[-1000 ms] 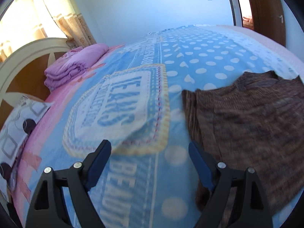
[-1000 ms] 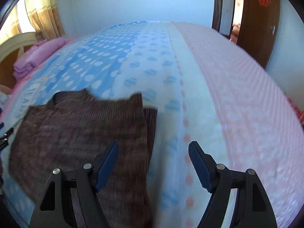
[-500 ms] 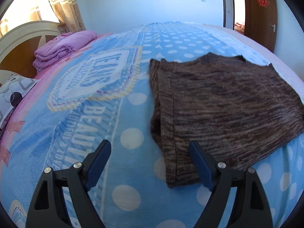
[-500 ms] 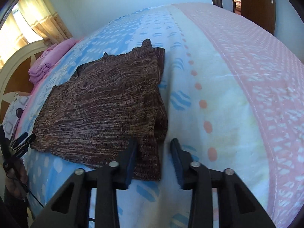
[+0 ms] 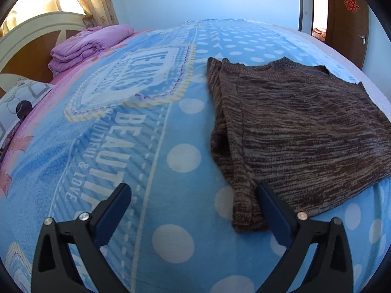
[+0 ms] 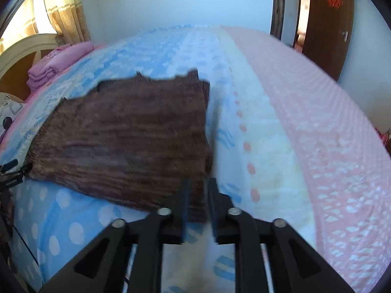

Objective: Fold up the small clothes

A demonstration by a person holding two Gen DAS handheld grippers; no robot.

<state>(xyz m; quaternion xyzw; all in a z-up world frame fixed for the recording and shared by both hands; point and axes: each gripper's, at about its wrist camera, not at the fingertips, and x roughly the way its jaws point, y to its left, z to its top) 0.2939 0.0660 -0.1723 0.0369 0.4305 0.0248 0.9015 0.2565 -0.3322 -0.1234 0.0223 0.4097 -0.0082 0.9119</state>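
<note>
A brown striped knit garment (image 5: 300, 131) lies flat on the bed, its left side folded in. My left gripper (image 5: 193, 195) is open, low over the bedspread, with its right finger at the garment's near left corner. In the right wrist view the garment (image 6: 127, 141) fills the middle left. My right gripper (image 6: 197, 190) has its jaws nearly closed around the garment's near right corner, with brown cloth showing in the narrow gap between them. The left gripper's tips (image 6: 9, 168) show at the far left edge of that view.
The bed has a blue dotted bedspread (image 5: 117, 161) and a pink blanket (image 6: 317, 122) on the right. A folded purple quilt (image 5: 88, 46) and a pillow (image 5: 17, 102) lie by the headboard. A brown door (image 5: 349, 19) stands at the back right.
My right gripper's jaws have closed from wide open to a narrow gap at the garment's right corner. My left gripper has swung toward the garment and its right finger now reaches the near left corner.
</note>
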